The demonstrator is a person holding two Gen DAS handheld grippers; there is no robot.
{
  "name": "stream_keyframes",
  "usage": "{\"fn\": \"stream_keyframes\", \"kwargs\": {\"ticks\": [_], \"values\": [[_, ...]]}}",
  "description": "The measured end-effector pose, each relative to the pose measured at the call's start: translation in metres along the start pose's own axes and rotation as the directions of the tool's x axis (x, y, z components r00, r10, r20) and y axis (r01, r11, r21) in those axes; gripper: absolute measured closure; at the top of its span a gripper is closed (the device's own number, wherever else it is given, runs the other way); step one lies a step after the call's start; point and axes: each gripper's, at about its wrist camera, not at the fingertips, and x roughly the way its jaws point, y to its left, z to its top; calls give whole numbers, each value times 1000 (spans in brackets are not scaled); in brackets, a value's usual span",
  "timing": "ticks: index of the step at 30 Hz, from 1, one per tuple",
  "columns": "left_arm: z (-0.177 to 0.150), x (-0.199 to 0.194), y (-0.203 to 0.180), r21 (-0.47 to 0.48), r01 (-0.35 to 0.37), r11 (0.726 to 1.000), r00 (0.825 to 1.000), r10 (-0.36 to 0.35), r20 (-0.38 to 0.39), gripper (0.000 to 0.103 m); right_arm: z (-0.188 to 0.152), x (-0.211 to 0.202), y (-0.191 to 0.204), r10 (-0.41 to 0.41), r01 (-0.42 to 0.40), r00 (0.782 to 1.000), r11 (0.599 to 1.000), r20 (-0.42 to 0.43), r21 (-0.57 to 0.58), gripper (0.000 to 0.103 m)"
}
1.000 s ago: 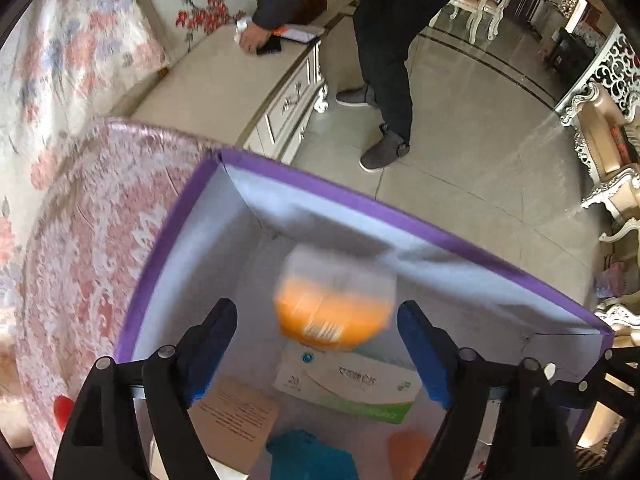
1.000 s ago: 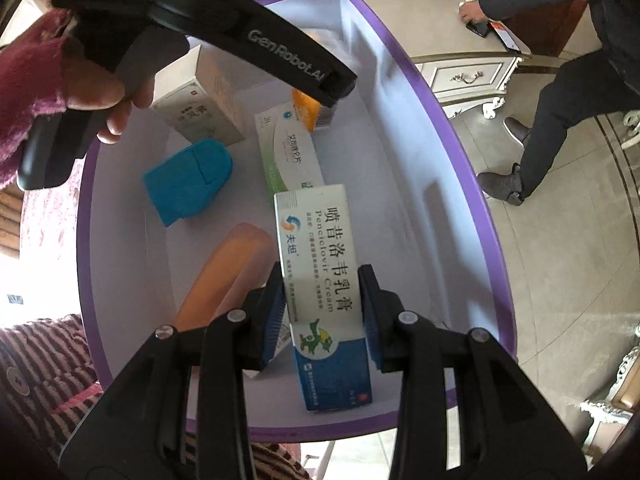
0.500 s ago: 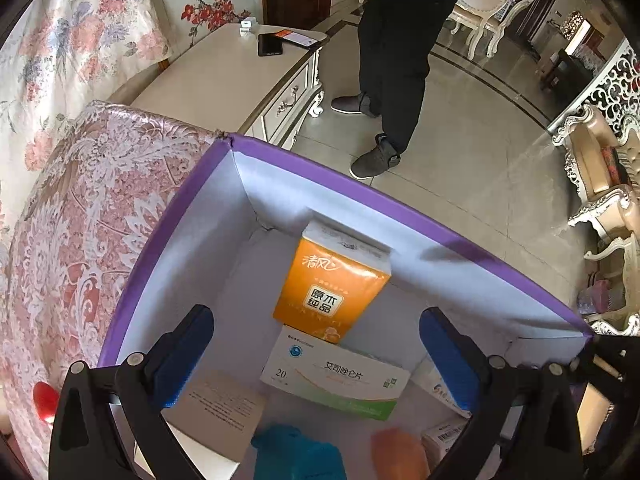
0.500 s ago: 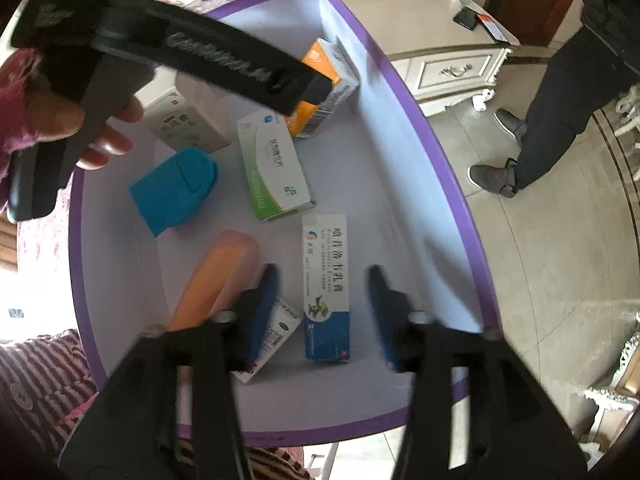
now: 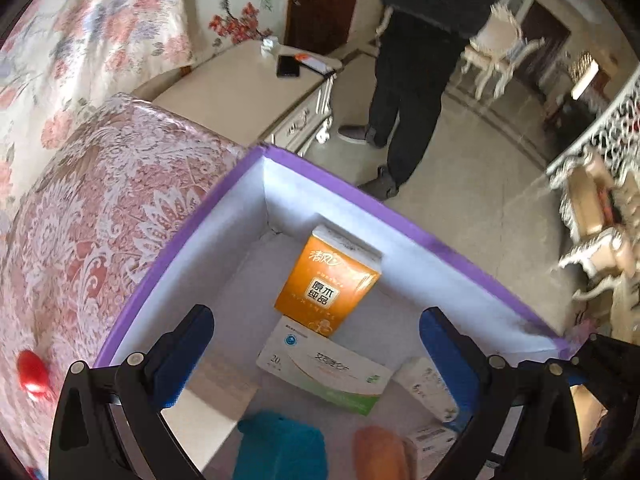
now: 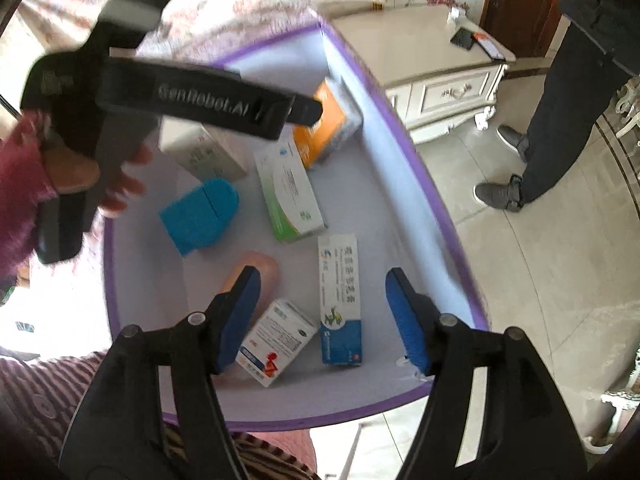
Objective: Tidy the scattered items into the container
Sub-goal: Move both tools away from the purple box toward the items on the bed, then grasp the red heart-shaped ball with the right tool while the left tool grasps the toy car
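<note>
A purple-rimmed white container [image 5: 404, 216] [image 6: 448, 216] holds several items. An orange tissue pack [image 5: 326, 280] [image 6: 324, 124] leans on its far wall. A green-and-white box [image 5: 324, 368] [image 6: 290, 196], a blue case [image 5: 280, 452] [image 6: 200, 216], a peach case [image 5: 380, 456] [image 6: 260, 268], a blue-and-white cream box [image 6: 339, 300] and a small red-marked box [image 6: 276, 340] lie inside. My left gripper [image 5: 316, 344] is open and empty above the container. My right gripper [image 6: 320, 312] is open and empty above the cream box.
The container sits on a pink patterned bedspread [image 5: 92, 216] holding a small red object [image 5: 31, 369]. A cream bedside cabinet [image 5: 256, 88] [image 6: 420, 56] carries a phone. A person in dark clothes [image 5: 412, 80] [image 6: 560, 100] stands on the tiled floor. White ornate chairs [image 5: 596, 216] stand right.
The left gripper released the orange tissue pack, which now leans on the far wall. The right gripper released the cream box, which now lies on the container floor. Both grippers opened and pulled back.
</note>
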Motion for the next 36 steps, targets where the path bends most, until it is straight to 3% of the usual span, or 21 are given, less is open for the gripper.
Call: {"fn": "stream_keyframes", "kwargs": {"ticks": [5,10,17,22,27,36], "values": [[-12,-37,12,-82,59,995,993,-51,105,0,8,-16,6,7,-8,997,1000,76,17,34],[-33,-85,35,-149,131,980,969,-95,229,0,21,-30,20,9,-13,991,999,132,33,34],[-97,-149,101,-301,275,913,919,-158,362,0,41,-47,51,-24,17,984,999,179,38,29],[-163,-180,155,-391,276,878,916,-117,385,0,50,-48,88,-20,8,984,998,178,66,28],[-260,-202,217,-525,254,812,923,-41,383,0,55,-43,153,24,-29,985,999,169,25,28],[-430,-239,324,-778,206,593,923,146,356,0,57,-8,287,116,-100,990,978,77,-185,26]]}}
